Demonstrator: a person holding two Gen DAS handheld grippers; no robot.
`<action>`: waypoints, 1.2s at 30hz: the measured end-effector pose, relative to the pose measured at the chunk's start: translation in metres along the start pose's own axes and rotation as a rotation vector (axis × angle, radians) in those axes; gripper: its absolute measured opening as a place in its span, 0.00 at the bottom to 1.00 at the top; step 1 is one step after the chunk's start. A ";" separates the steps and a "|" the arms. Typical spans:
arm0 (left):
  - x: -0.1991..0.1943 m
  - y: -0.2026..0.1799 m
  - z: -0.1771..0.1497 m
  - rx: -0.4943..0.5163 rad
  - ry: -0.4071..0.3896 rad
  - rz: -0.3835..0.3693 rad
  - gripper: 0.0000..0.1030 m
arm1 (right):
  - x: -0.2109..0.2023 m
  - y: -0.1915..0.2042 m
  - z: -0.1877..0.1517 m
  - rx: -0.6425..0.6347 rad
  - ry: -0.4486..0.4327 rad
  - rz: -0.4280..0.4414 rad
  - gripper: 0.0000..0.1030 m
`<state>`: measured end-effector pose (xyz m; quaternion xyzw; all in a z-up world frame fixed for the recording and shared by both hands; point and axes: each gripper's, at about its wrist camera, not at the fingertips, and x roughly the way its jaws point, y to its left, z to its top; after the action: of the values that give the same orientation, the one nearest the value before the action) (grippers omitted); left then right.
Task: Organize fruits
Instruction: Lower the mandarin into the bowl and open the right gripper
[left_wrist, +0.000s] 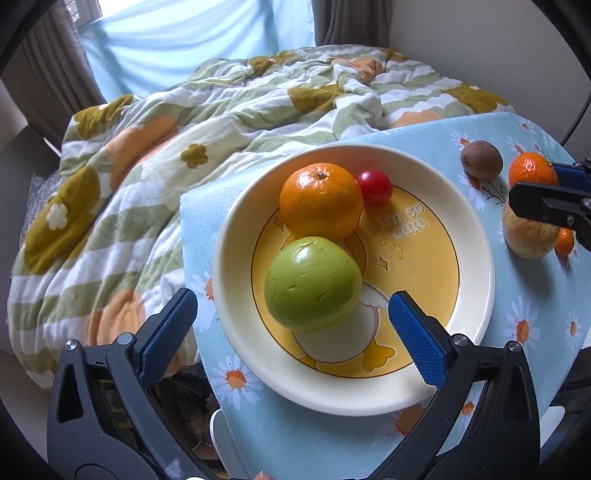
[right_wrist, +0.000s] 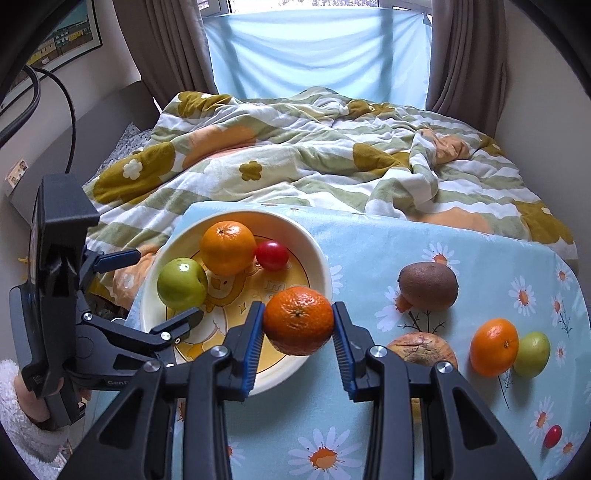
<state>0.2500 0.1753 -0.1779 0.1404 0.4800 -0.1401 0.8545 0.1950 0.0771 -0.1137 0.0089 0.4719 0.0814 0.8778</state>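
Right gripper, nearest the lens, is clenched on a mandarin, its blue pads pressed to the fruit's left and right sides, the fruit sitting between the fingertips and lifted over the near right rim of the plate. Left gripper hangs released over the plate's near side, the green apple lying just beyond its spread jaws, untouched. On the plate an orange touches the apple, with a small red fruit on its far right. To do this step well, I judge the mandarin should be carried further left over the bare yellow area right of the apple, lowered until it rests, then freed gently so nothing rolls.
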 end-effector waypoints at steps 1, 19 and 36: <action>-0.002 0.000 -0.002 0.000 0.000 0.003 1.00 | -0.001 0.000 0.001 -0.002 0.000 0.001 0.32; -0.053 0.006 -0.026 -0.115 -0.032 -0.016 1.00 | 0.036 0.009 0.018 -0.098 0.067 0.084 0.32; -0.051 0.006 -0.046 -0.152 -0.019 0.005 1.00 | 0.083 0.028 0.018 -0.163 0.108 0.049 0.36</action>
<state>0.1907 0.2036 -0.1569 0.0748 0.4807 -0.1024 0.8677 0.2511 0.1186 -0.1698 -0.0553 0.5098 0.1414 0.8468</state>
